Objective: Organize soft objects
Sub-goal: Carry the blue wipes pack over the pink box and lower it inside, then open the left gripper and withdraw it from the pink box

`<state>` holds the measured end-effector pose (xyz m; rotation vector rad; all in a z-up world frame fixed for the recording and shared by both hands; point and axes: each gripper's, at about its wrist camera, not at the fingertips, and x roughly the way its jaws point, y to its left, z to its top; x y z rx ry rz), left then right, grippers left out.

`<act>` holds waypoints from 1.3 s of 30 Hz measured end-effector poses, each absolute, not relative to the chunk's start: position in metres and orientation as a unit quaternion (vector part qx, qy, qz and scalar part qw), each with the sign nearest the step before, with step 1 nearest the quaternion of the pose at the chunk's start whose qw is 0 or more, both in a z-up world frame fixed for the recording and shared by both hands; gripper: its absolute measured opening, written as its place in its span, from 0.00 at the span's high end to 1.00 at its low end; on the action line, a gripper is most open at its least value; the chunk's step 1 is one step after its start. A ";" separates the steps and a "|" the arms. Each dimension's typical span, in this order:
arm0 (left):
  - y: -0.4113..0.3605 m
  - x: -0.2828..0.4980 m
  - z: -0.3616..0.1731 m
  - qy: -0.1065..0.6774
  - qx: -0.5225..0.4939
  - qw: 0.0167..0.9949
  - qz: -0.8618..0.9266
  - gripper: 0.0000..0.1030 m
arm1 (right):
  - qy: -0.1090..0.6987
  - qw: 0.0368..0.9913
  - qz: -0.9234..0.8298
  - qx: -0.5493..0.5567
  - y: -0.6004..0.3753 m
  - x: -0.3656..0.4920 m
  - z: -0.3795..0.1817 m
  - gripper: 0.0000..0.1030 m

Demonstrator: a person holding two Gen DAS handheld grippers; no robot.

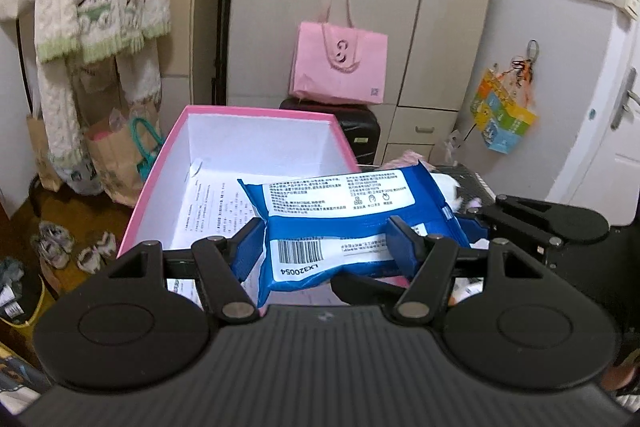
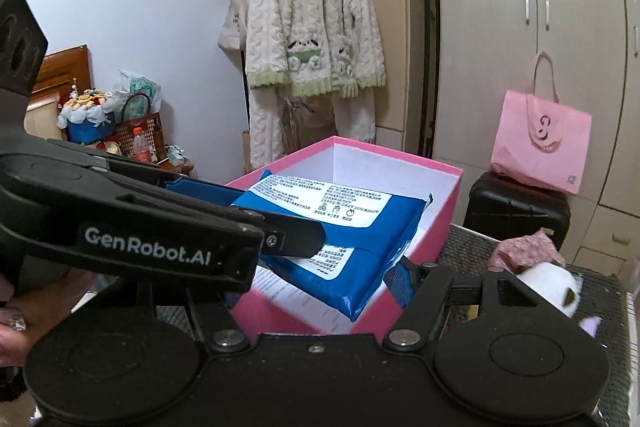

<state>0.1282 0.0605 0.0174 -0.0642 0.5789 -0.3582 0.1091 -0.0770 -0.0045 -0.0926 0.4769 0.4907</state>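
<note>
A blue pack of wet wipes [image 1: 340, 227] with a white printed label hangs tilted over an open pink box [image 1: 256, 111] with a white inside. My left gripper [image 1: 326, 247] is shut on the pack's near end, one blue pad on each side. My right gripper [image 1: 468, 227] comes in from the right and grips the pack's right end. In the right wrist view the pack [image 2: 360, 227] lies over the box [image 2: 400, 155]. The left gripper [image 2: 280, 217] crosses in front and hides the right gripper's [image 2: 320, 279] left finger. Its right finger [image 2: 404, 281] touches the pack's corner.
A printed sheet [image 1: 216, 211] lies on the box floor. A white plush toy [image 2: 548, 283] and a pink knitted item [image 2: 528, 247] sit on the dark mesh surface [image 2: 472, 247] to the right. Behind stand a black suitcase [image 2: 516, 207], a pink tote bag [image 2: 540, 147] and a hanging robe [image 2: 312, 27].
</note>
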 end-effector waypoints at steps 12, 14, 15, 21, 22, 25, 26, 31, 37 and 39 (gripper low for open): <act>0.082 0.192 -0.018 0.355 -0.041 0.923 -0.146 0.37 | 0.319 0.907 0.267 -0.060 -0.049 0.176 -0.033 0.29; 0.084 0.194 -0.017 0.353 -0.034 0.923 -0.149 0.37 | 0.324 0.903 0.269 -0.082 -0.046 0.177 -0.031 0.29; 0.084 0.194 -0.017 0.356 -0.032 0.922 -0.148 0.37 | 0.327 0.901 0.268 -0.096 -0.044 0.177 -0.031 0.28; 0.085 0.192 -0.010 0.356 -0.003 0.925 -0.134 0.35 | 0.333 0.898 0.251 -0.139 -0.043 0.171 -0.027 0.26; 0.086 0.191 -0.007 0.354 -0.001 0.926 -0.135 0.35 | 0.331 0.899 0.252 -0.139 -0.045 0.170 -0.024 0.26; 0.085 0.182 0.002 0.345 0.007 0.929 -0.137 0.33 | 0.325 0.901 0.248 -0.142 -0.049 0.166 -0.018 0.26; 0.085 0.179 0.005 0.342 0.009 0.929 -0.138 0.33 | 0.322 0.903 0.246 -0.145 -0.049 0.163 -0.015 0.26; 0.083 0.161 0.019 0.333 0.020 0.931 -0.151 0.31 | 0.308 0.908 0.243 -0.146 -0.056 0.150 -0.002 0.26; 0.079 0.133 0.037 0.323 0.029 0.930 -0.170 0.28 | 0.290 0.915 0.240 -0.144 -0.071 0.126 0.013 0.26; 0.077 0.123 0.042 0.320 0.030 0.930 -0.179 0.28 | 0.284 0.917 0.238 -0.145 -0.078 0.117 0.019 0.26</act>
